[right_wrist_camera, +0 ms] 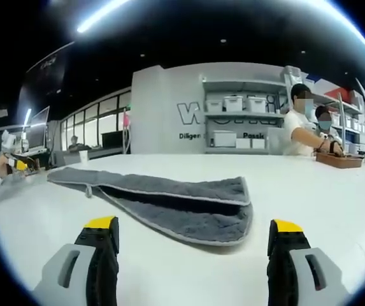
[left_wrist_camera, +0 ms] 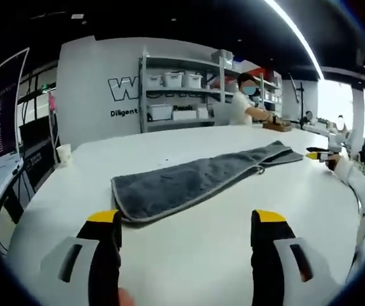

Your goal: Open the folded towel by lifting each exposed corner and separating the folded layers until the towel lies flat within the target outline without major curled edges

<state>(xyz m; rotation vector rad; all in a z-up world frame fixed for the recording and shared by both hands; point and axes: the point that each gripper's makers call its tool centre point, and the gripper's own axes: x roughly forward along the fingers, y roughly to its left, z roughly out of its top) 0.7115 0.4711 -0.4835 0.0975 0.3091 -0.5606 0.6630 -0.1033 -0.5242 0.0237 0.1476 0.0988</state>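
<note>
Left gripper [left_wrist_camera: 186, 223] seen nearest in left gripper view, jaws spread wide, nothing held, hovering just short of near end of grey folded towel [left_wrist_camera: 195, 178]. Right gripper [right_wrist_camera: 195, 233] likewise spread and empty, facing towel's opposite end [right_wrist_camera: 188, 207]. Towel laid as long folded strip across white table [left_wrist_camera: 188, 255], layers stacked, pale piping visible along edges. No target outline made out. Step judged: approach, unfolding not yet begun. Next move calls for exposed top-layer corner to be pinched and lifted alone. Beyond: shelving [left_wrist_camera: 179, 95], person [left_wrist_camera: 244, 99].
</note>
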